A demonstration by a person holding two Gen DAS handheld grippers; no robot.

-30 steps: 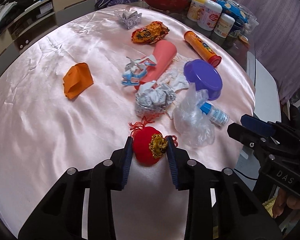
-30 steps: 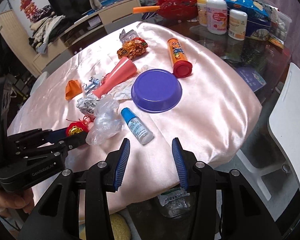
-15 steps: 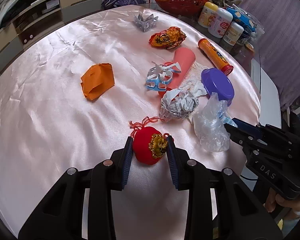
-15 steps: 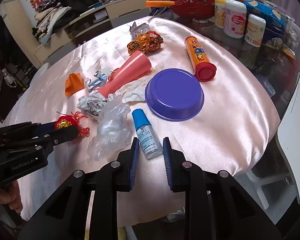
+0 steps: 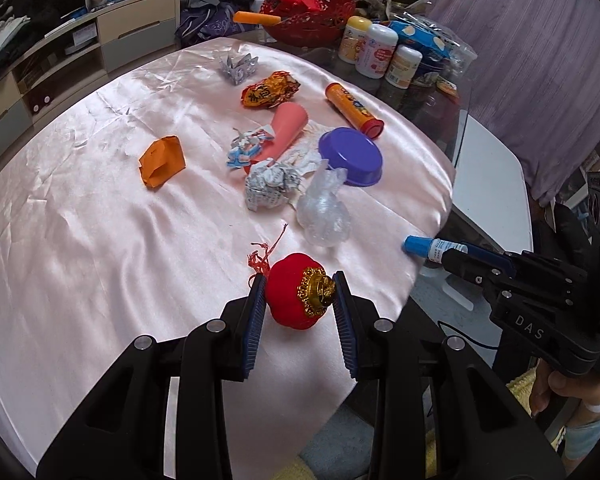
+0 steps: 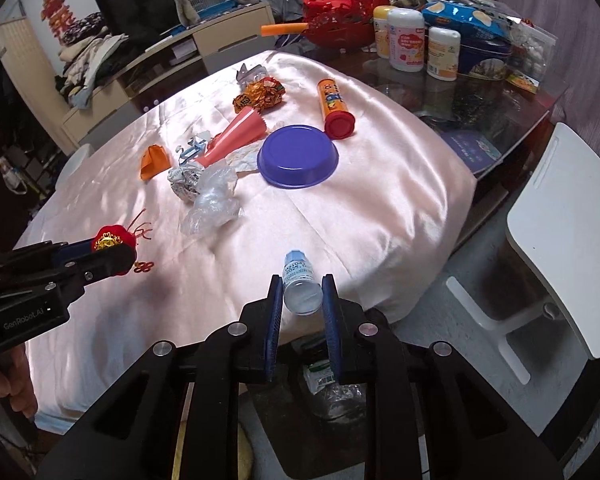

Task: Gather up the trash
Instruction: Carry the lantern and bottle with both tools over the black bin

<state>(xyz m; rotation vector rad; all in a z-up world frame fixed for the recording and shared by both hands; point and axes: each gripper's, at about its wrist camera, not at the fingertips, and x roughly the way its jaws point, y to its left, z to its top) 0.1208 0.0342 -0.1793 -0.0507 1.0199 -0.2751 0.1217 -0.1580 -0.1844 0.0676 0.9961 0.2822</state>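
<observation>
The left gripper point(image 5: 299, 296) has its jaws pinching a red lantern ornament point(image 5: 296, 295) above the counter point(image 5: 100, 220). The right gripper's point(image 6: 302, 300) jaws have just closed on a small blue-capped bottle point(image 6: 300, 287), held past the counter's edge.

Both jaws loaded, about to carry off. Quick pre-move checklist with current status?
1. Left gripper jaws clamp the red lantern ornament on both sides: ok.
2. Ornament's red tassel trails loose over the pink cloth, could drag: not ok.
3. Right gripper jaws, just closed, pinch the small blue-capped bottle: ok.
4. Bottle lifted clear of the cloth: ok.
5. Bin or bag to drop into: cannot tell, none identifiable in either view.
6. Trash left on the cloth, such as the clear plastic bag and crumpled paper: not ok.
</observation>
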